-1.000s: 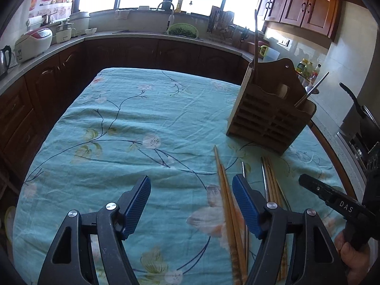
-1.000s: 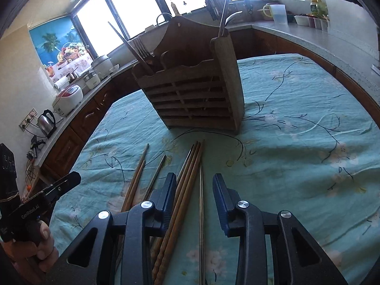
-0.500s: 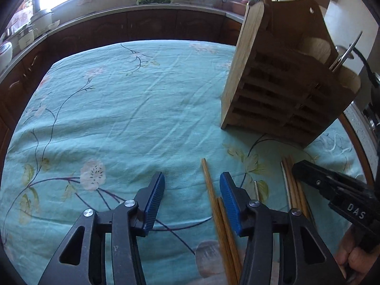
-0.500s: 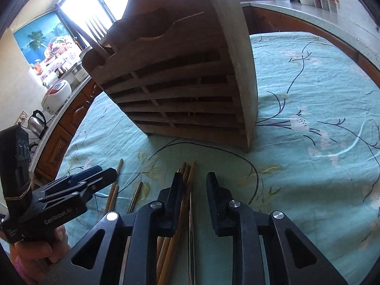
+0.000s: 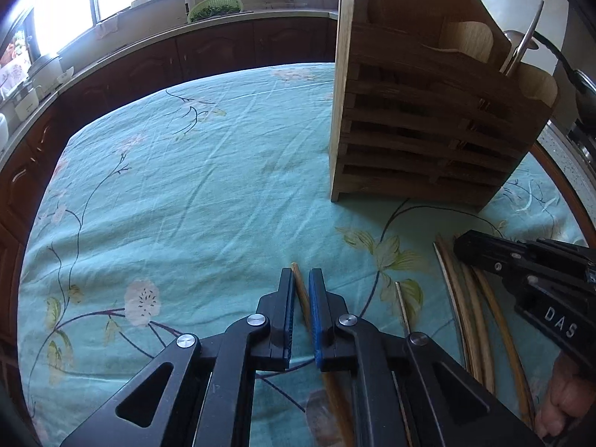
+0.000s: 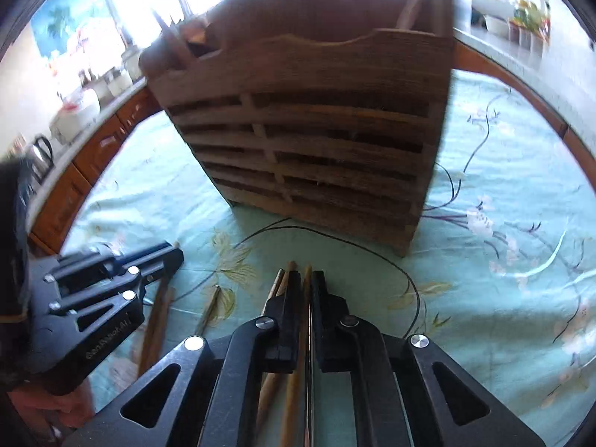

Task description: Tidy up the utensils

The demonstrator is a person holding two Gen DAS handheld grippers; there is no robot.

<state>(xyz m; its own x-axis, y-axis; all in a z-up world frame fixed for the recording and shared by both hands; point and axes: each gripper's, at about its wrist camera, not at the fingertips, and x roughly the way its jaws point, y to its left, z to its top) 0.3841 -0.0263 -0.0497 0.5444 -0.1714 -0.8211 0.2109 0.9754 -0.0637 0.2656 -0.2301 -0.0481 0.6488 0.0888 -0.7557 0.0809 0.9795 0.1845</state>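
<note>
My left gripper (image 5: 300, 273) is closing on a wooden chopstick (image 5: 303, 301) that lies on the cloth, and both blue pads touch it. My right gripper (image 6: 306, 277) is closing on another wooden chopstick (image 6: 307, 283), with a thin metal one alongside it; more chopsticks (image 6: 285, 279) lie just left of its fingers. The slatted wooden utensil holder (image 5: 428, 141) (image 6: 316, 141) stands upright just beyond both grippers and holds a metal utensil (image 5: 521, 48). Loose chopsticks (image 5: 475, 316) lie under the right gripper (image 5: 521, 272).
A teal floral tablecloth (image 5: 167, 205) covers the round table. The left gripper (image 6: 111, 283) and a hand sit low on the left in the right wrist view. Kitchen counters with a green basket (image 5: 214, 7) and a kettle (image 6: 41, 156) ring the table.
Both grippers moved forward and down toward the holder. Their jaws went from wide apart to shut, each onto a chopstick on the cloth.
</note>
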